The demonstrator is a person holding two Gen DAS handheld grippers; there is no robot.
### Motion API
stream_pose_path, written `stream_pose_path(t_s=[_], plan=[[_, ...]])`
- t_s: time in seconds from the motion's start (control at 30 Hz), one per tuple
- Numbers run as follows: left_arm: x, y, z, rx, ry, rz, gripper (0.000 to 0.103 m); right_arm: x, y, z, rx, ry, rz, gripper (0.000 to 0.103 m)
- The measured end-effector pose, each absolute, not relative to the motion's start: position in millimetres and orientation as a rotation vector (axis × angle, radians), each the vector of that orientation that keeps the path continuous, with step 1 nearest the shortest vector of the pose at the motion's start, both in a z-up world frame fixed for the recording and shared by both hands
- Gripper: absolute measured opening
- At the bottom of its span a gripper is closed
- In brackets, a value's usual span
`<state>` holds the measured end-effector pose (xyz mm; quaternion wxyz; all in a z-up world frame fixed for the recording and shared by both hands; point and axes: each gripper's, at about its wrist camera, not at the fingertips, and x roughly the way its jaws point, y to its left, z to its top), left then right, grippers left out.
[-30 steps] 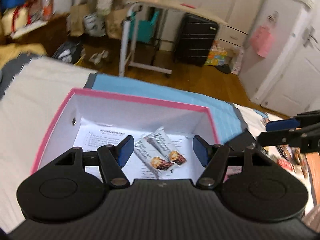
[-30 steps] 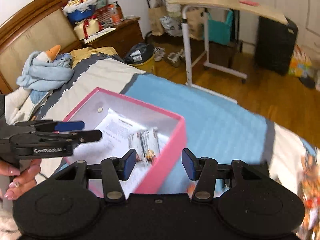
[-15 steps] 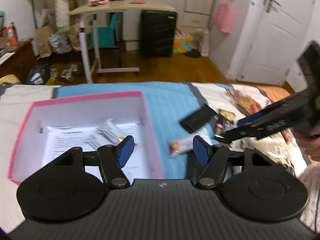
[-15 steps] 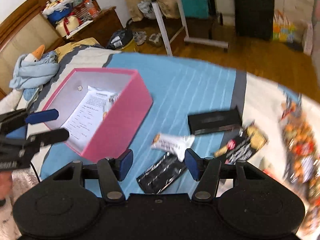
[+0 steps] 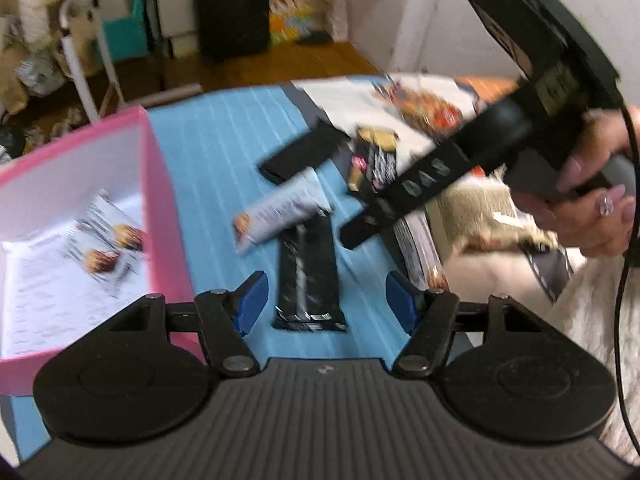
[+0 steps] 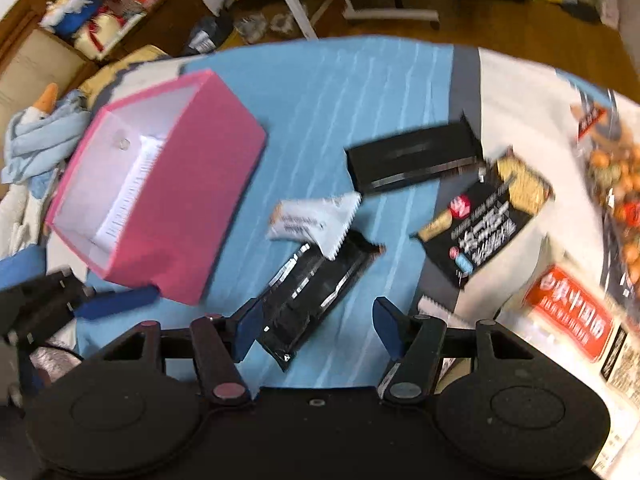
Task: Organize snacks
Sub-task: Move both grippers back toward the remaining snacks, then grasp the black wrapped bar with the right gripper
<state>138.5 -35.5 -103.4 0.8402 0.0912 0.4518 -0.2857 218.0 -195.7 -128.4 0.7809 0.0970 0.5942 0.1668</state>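
Black snack bar (image 6: 316, 292) lies on the blue bedspread (image 5: 216, 152) beside the pink box (image 6: 168, 208), w/ two snacks already inside. You've swung both claws off the box: right claw (image 6: 316, 326) is opening around the bar, left claw (image 5: 326, 302) apart, empty. Next pick's on.

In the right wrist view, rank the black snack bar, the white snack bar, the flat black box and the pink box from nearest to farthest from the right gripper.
1. black snack bar, between the right gripper's opening fingers, untouched.
2. white snack bar, just beyond, overlapping the black bar's far end.
3. flat black box, farther up, to the right.
The pink box sits left; its rank is too close to call.
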Motion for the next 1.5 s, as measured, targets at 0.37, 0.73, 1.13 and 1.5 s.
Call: stream_pose_path(t_s=[0.37, 0.73, 1.13, 1.5], plan=[[149, -68, -173, 0.320, 1.018, -0.530, 0.064, 226, -185, -174, 0.342, 1.375, 0.362, 0.066], [161, -63, -188, 0.288, 0.975, -0.439, 0.074, 239, -183, -188, 0.369, 1.365, 0.357, 0.066], [179, -69, -192, 0.286, 1.032, -0.498, 0.053, 258, -182, -196, 0.377, 1.359, 0.339, 0.066], [173, -70, -186, 0.229, 1.048, -0.518, 0.048, 262, -158, -201, 0.330, 1.342, 0.288, 0.072]])
